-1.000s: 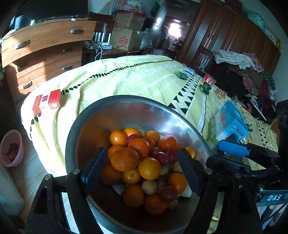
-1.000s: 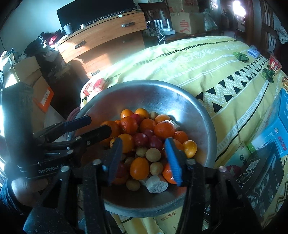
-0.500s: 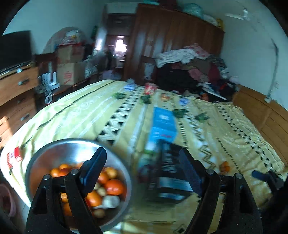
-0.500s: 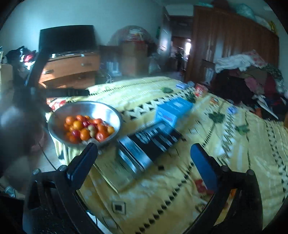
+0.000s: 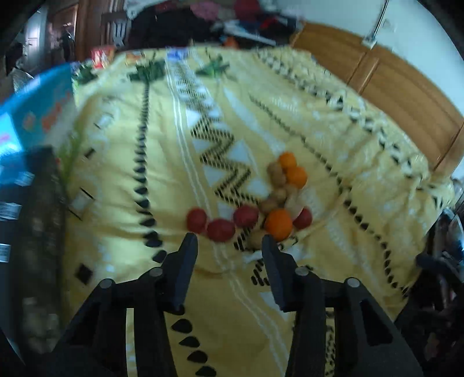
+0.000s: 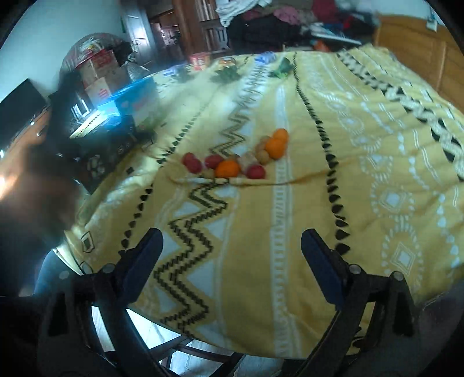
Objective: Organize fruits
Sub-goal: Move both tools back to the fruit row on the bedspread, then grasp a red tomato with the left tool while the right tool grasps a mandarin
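Observation:
A loose cluster of fruit lies on the yellow patterned bedspread (image 5: 319, 290): oranges (image 5: 277, 222), red fruits (image 5: 220, 229) and small tan fruits (image 5: 275, 174). My left gripper (image 5: 229, 246) hovers just short of the near red fruits. Its jaws are closing with nothing between them. In the right wrist view the same oranges (image 6: 227, 169) and red fruits (image 6: 191, 163) sit mid-bed. My right gripper (image 6: 232, 236) is well back from them near the bed's edge, jaws wide and closing slightly, with nothing between them.
A blue box (image 5: 34, 110) and a dark box (image 5: 32, 232) lie left of the fruit. A wooden headboard (image 5: 406, 95) borders the bed's far right. Piled clothes (image 6: 290, 20) lie beyond the bed. A blurred dark shape (image 6: 34, 174) fills the right wrist view's left side.
Both views have swung away from the steel bowl of fruit, across the boxes, to the fruit cluster on the bedspread. The left jaws have narrowed. The right jaws stand wider than a second ago.

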### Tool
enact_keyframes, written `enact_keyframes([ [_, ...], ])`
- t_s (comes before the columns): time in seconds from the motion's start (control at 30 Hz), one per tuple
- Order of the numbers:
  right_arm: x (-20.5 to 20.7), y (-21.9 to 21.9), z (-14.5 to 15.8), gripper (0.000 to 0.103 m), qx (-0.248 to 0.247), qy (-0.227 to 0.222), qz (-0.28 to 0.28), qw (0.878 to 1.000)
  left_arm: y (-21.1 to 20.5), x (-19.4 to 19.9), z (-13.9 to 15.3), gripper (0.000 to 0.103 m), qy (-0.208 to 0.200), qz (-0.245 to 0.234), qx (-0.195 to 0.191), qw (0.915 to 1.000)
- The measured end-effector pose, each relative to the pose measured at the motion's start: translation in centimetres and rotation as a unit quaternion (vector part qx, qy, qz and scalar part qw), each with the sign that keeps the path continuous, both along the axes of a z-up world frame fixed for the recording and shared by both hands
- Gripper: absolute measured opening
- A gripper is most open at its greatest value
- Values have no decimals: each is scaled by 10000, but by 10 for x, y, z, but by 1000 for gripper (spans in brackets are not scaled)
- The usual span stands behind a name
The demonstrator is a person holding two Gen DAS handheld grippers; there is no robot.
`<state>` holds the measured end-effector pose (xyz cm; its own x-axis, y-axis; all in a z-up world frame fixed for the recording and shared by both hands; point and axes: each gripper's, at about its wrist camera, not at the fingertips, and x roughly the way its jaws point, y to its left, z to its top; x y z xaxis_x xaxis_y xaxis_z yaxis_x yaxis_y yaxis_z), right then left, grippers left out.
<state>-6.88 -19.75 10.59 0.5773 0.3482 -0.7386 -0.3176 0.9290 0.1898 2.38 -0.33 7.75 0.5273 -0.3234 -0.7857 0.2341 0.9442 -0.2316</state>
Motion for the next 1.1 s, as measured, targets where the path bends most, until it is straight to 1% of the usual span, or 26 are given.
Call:
enact_keyframes([
  [0.03, -1, -4, -5, 96, 15, 28, -9, 10000, -3, 6, -9, 43, 114, 40, -51, 9999],
  [0.07, 2, -7, -9, 96, 32, 84, -28, 10000, -4, 8, -15, 43, 142, 114, -63, 9998],
  [0.13, 6, -13, -20, 96, 72, 199, -39, 9998, -7, 15, -25, 43, 179, 230, -14, 9996],
  [0.2, 9, -16, -27, 96, 123, 306, -24, 9995, -10, 21, -34, 43, 252, 243, 46, 9994],
  [0.37, 17, -16, -29, 96, 229, 282, 43, 9993, -13, 33, -42, 43, 230, 256, 105, 9994],
  [0.47, 27, -18, -29, 96, 397, 350, 35, 9986, -17, 40, -49, 43, 228, 222, 137, 9994],
  [0.5, 34, -20, -27, 92, 511, 389, 35, 9979, -18, 40, -51, 37, 209, 207, 156, 9994],
  [0.53, 41, -18, -26, 82, 563, 403, 41, 9976, -19, 40, -52, 32, 203, 216, 199, 9994],
  [0.57, 51, -19, -23, 77, 605, 389, 26, 9974, -19, 39, -53, 31, 206, 231, 184, 9994],
  [0.6, 60, -19, -22, 69, 616, 369, -3, 9974, -19, 39, -52, 31, 204, 232, 152, 9994],
  [0.63, 69, -18, -22, 65, 610, 358, -25, 9975, -18, 38, -51, 31, 199, 218, 111, 9995],
  [0.73, 110, -15, -26, 64, 689, 367, -173, 9968, -15, 38, -45, 31, 160, 194, 42, 9997],
  [0.87, 161, -9, -42, 64, 690, 515, -288, 9959, -8, 41, -40, 31, 171, 265, -101, 9994],
  [0.9, 175, -5, -49, 64, 609, 575, -277, 9961, -8, 42, -39, 31, 175, 272, -106, 9994],
  [0.97, 189, -1, -58, 64, 391, 622, -280, 9969, -6, 44, -38, 31, 219, 274, -134, 9993],
  [1.03, 201, 2, -68, 58, 228, 725, -314, 9966, -6, 45, -36, 31, 203, 236, -113, 9995],
  [1.1, 207, 3, -76, 54, 210, 845, -331, 9957, -5, 46, -32, 31, 180, 231, -119, 9995],
])
